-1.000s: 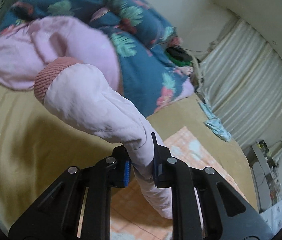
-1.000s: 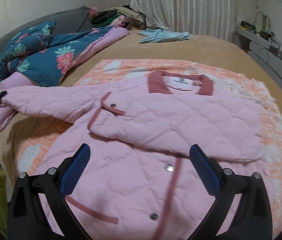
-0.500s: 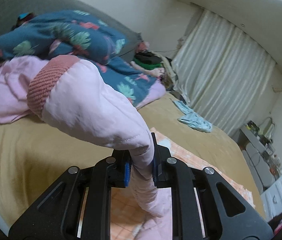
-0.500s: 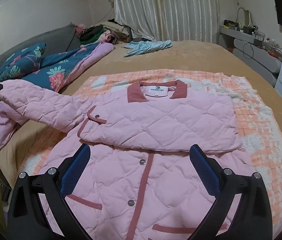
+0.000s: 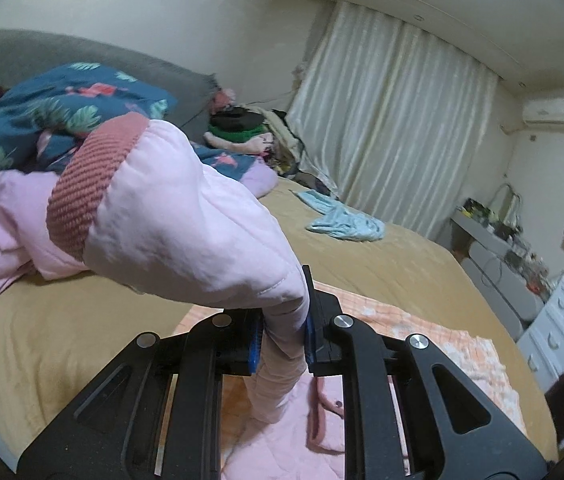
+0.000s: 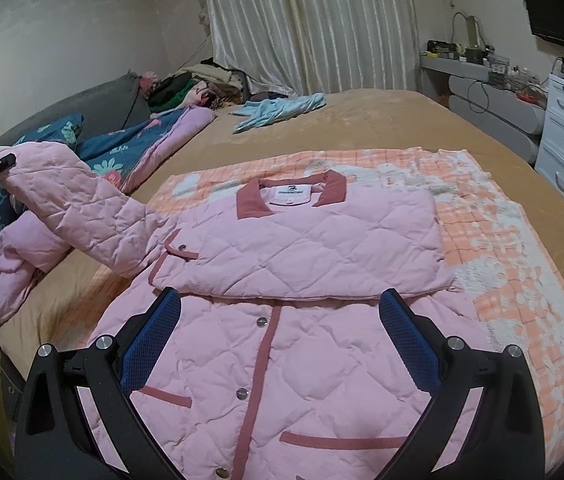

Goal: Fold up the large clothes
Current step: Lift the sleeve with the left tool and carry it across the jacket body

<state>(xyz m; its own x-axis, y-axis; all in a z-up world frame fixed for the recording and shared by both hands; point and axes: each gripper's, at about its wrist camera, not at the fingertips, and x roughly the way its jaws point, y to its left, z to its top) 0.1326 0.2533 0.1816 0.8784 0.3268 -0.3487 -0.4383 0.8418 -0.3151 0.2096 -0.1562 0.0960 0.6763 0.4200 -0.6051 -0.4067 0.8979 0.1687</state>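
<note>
Holding the sleeve (image 5: 201, 232) clear of the bed (image 6: 402, 120), the left gripper (image 5: 279, 340) has its pads pinched tight on the quilted fabric just behind the ribbed rose cuff (image 5: 89, 184), so the cuff end flops forward over the fingers. That grip point looks chosen on purpose — taking the sleeve near its end lets the whole arm of the garment be carried in one sweep rather than bunching up. In the right wrist view the same sleeve (image 6: 81, 216) rises off the left side of the pink quilted jacket (image 6: 302, 340), which lies face up and buttoned on an orange checked blanket (image 6: 502, 240) spread over the bed. The opposite sleeve (image 6: 302, 256) already lies folded flat across the chest, just below the collar (image 6: 292, 196), which suggests the lifted one is meant to land on top of it to square the body. The right gripper (image 6: 279, 344) hangs above the jacket's button placket with its jaws spread wide, gripping nothing — probably waiting to pin or smooth the cloth once the sleeve comes across. A blue floral quilt (image 6: 129, 152) and a loose pale-blue garment (image 6: 282, 110) sit well apart toward the headboard, out of the way of the fold.
</note>
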